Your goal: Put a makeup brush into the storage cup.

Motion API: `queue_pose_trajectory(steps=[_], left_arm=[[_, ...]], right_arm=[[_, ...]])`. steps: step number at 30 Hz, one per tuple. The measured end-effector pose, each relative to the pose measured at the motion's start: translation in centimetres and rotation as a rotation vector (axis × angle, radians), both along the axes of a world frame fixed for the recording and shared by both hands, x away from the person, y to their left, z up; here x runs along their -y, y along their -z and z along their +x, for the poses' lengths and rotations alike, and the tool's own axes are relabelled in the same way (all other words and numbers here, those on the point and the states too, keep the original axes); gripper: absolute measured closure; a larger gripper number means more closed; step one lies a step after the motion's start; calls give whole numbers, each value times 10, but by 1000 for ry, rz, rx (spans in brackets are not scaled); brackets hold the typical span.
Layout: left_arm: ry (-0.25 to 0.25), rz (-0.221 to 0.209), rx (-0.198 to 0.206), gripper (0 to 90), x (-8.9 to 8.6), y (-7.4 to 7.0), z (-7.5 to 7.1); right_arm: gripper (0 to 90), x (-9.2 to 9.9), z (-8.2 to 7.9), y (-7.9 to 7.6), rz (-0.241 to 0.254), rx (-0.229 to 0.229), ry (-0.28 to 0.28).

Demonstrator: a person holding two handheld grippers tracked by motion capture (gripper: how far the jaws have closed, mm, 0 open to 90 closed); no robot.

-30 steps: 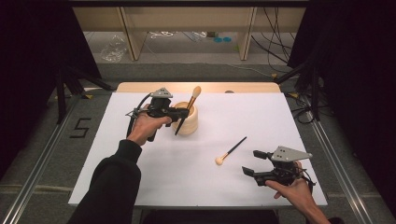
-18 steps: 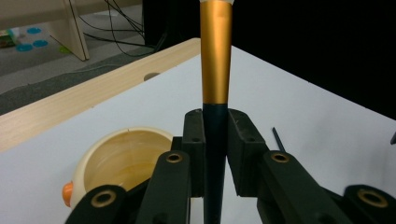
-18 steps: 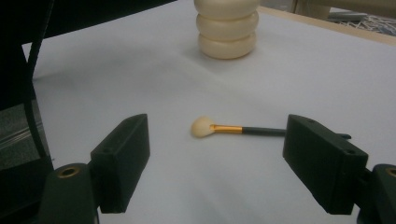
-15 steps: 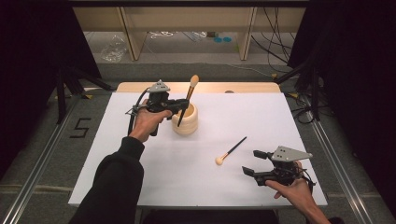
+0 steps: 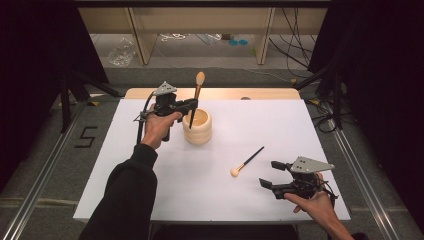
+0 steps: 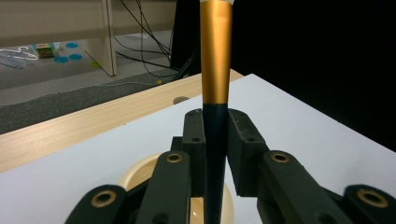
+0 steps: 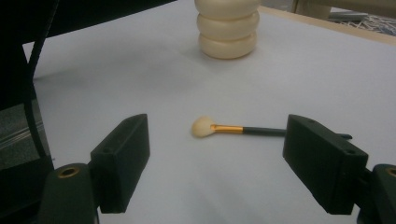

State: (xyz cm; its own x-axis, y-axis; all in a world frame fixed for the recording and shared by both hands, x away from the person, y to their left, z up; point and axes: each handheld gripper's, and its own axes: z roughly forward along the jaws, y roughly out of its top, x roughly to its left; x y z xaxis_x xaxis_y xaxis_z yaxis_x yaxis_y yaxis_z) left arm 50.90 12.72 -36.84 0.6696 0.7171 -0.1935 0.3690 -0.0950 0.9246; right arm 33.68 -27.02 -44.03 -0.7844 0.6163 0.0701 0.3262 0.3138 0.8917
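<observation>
My left gripper (image 5: 190, 104) is shut on a makeup brush (image 5: 195, 98) with a black handle, gold ferrule and pale tuft, held nearly upright over the cream ribbed holder (image 5: 198, 127). In the left gripper view the pads (image 6: 243, 149) clamp the brush handle (image 6: 215, 140), with the holder's rim (image 6: 140, 173) just below. A second brush (image 5: 247, 161) lies flat on the white table (image 5: 165, 180), tuft toward the front. My right gripper (image 5: 272, 175) stands open at the front right, a little short of that brush (image 7: 233, 129), which lies beyond its jaws; the holder (image 7: 228, 28) stands farther off.
A bare wooden strip (image 5: 235, 93) borders the white tabletop at the back. Beyond it are shelf legs (image 5: 140, 40), cables and a plastic bag on the floor. Dark stands flank both sides of the table.
My left gripper has swung the brush from a slant to nearly upright above the holder, lifting slightly. The right gripper and the lying brush have stayed still.
</observation>
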Motion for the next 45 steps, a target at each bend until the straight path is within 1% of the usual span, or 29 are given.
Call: queue_pose_trajectory(steps=[1,2,3,7,9,11,13,15,18,25,29,34,36,38,39,40,42,43,45], left_arm=[[2,-4,3,783,0,0,1],[-10,-16,-2,783,0,1,2],[-17,-27,6,783,0,0,3],[-26,-27,13,783,1,0,5],[-32,-37,13,783,3,0,7],[-35,-42,26,783,4,-1,9],[-42,-47,28,783,6,-2,10],[-49,-42,37,783,6,-2,12],[-62,-56,48,783,7,-2,15],[-76,-47,61,783,10,4,20],[-86,-61,68,783,10,7,22],[-103,-63,78,783,9,16,22],[-104,-63,79,783,8,18,22],[-108,-65,77,783,8,21,22],[-111,-68,78,783,8,23,22],[-110,-67,77,783,8,24,22],[-110,-69,82,783,8,26,21],[-113,-74,82,783,7,28,21],[-115,-79,80,783,6,30,21]], right_arm=[[239,0,0,0,0,0,0],[239,0,0,0,-3,1,0],[239,0,0,0,2,5,-1],[238,0,0,0,-2,-1,-3],[238,0,0,0,-1,2,-1],[238,0,0,0,-1,0,-3],[238,0,0,0,-1,1,-2],[238,0,0,0,-1,1,-2],[238,0,0,0,-1,0,-3],[238,-1,0,1,1,-2,-5],[238,0,0,0,2,-2,-5],[239,0,-1,0,0,-4,-4],[239,0,0,0,0,0,-5],[239,0,-1,0,5,-7,-5],[239,0,0,0,1,-4,-4],[239,1,-1,0,-15,-9,-1],[239,1,-1,-1,-15,-10,0],[239,0,0,1,9,-2,-9],[239,0,-1,0,1,-5,-4]])
